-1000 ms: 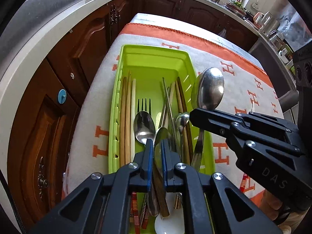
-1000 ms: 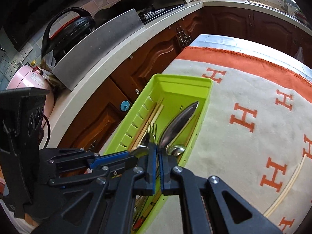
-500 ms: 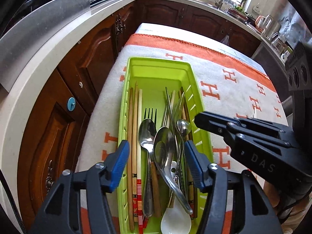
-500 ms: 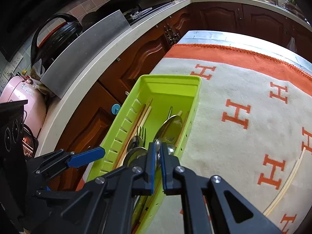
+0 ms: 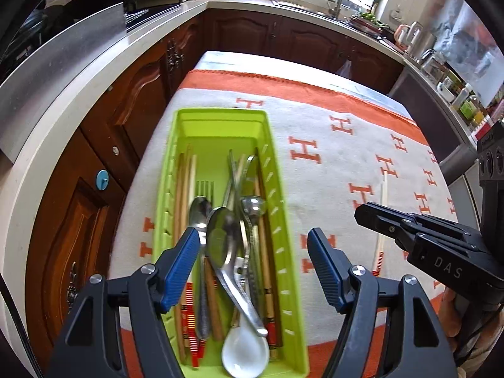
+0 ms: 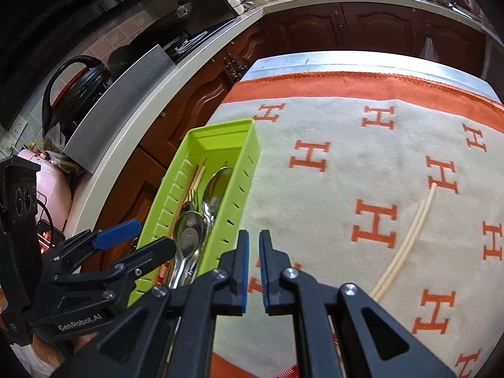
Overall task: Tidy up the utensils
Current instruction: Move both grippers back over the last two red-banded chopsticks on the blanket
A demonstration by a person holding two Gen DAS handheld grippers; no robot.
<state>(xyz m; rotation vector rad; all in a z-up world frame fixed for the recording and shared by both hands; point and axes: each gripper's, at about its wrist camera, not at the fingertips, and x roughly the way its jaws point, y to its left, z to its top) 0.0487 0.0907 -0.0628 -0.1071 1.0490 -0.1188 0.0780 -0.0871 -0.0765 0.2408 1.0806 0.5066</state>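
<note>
A lime-green utensil tray [image 5: 220, 119] lies on the cloth and holds several metal spoons, a fork [image 5: 204, 187], wooden chopsticks [image 5: 184, 182] and a white ceramic spoon [image 5: 245, 352]. A large metal spoon [image 5: 222, 236] lies on top of the pile. My left gripper [image 5: 252, 239] hovers above the tray's near half; its jaws are opening and nothing is pressed between them. My right gripper [image 6: 253, 239] is shut and empty over the cloth, just right of the tray. A pale pair of chopsticks [image 6: 412, 236] lies loose on the cloth farther right.
The white cloth with orange H marks [image 6: 315, 173] covers the table, with an orange border at the far end. Dark wooden cabinets [image 5: 126, 110] and a pale countertop [image 5: 47, 126] run along the left. A black kettle [image 6: 75, 88] stands on that counter.
My left jaws opened and let a spoon drop into the tray, and that hand rose. My right gripper left the big spoon in the tray and slid right over the cloth.
</note>
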